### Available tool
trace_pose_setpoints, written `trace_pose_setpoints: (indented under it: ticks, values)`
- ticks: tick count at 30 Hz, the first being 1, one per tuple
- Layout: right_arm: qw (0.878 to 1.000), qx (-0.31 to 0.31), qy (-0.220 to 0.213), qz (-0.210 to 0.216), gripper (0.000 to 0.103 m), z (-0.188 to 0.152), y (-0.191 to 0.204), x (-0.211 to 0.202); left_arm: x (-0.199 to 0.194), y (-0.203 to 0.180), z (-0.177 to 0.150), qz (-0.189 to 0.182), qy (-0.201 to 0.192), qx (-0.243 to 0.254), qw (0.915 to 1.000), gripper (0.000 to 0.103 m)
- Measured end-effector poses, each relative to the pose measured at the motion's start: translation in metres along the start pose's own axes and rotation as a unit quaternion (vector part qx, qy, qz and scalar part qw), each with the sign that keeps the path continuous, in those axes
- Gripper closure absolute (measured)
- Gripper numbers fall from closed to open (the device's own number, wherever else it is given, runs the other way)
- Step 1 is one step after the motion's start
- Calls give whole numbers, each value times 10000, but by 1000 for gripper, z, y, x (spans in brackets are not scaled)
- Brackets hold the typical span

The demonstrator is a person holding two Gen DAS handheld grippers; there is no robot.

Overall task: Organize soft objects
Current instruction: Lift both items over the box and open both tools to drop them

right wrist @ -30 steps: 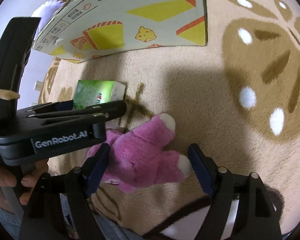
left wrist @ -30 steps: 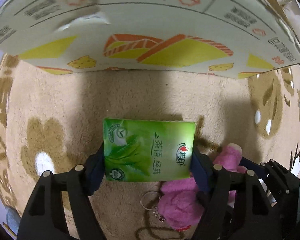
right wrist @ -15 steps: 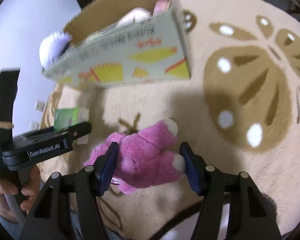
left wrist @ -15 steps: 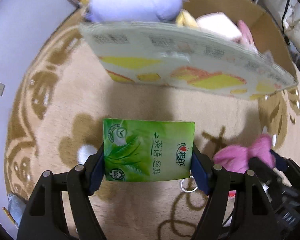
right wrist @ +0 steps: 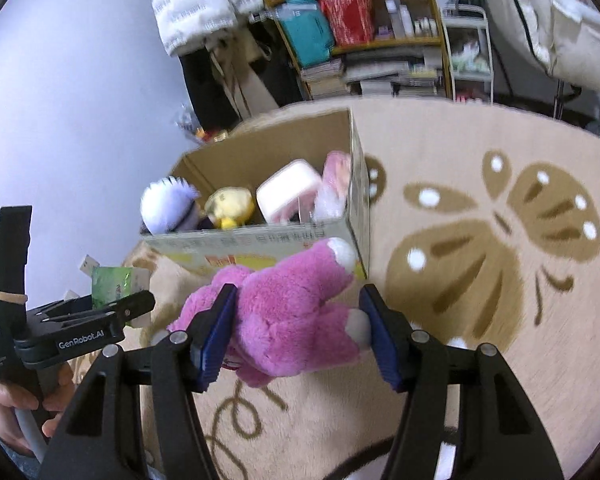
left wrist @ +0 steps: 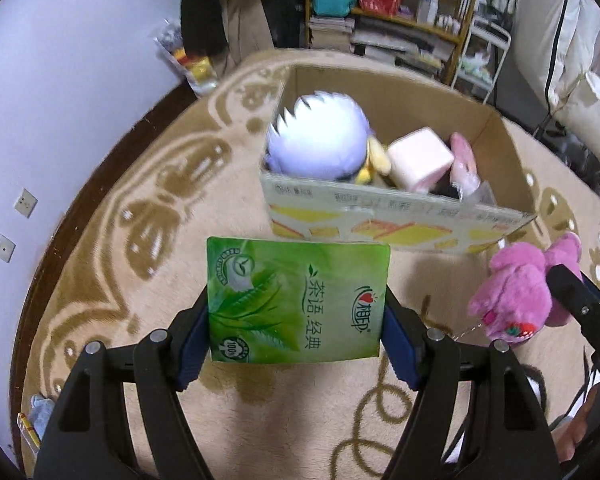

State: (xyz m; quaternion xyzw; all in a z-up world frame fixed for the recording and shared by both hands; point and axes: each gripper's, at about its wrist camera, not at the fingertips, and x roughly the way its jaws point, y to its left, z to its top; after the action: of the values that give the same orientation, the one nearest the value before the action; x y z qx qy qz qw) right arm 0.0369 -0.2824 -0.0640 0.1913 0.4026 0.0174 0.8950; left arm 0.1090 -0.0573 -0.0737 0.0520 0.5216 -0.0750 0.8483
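We have lifted both grippers up, so now we see inside the cardboard box [left wrist: 480, 224]: a purple plush [left wrist: 320, 138], a yellow toy [right wrist: 230, 206] and a pink block [left wrist: 420, 158]. Our left gripper [left wrist: 298, 334] squeezes the green tissue pack [left wrist: 296, 300]; our right gripper [right wrist: 296, 334] squeezes the pink plush [right wrist: 292, 312].

The green tissue pack [left wrist: 298, 300] covers the inner faces of the left gripper [left wrist: 298, 336]'s blue pads, so the contact itself is hidden. In the right wrist view only a sliver of that pack shows at nine o'clock, behind the other tool's black body.

The pink plush toy [right wrist: 292, 320] hides the lower front wall of the cardboard box [right wrist: 260, 240]; its printing is motion-blurred and unreadable. In the left wrist view the toy's rear is cut by a black finger at three o'clock.

Inside the box, the purple-white plush [left wrist: 320, 140] is smeared; whatever lies under it cannot be seen.

Shelf [right wrist: 380, 20] items at twelve o'clock are too small to name.
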Motion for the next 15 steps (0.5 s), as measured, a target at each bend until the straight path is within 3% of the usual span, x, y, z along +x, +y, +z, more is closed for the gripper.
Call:
trace_pose_setpoints:
  ticks: [6, 15]
  values:
    - [9985, -101, -530, -16, 38, 6, 10, -18, -22, 13, 4, -16, -423, -175, 9990, 29]
    - [9937, -258, -1081, 140, 38, 24, 20, -44, -48, 16, 17, 104, -995, 20, 9950, 29]
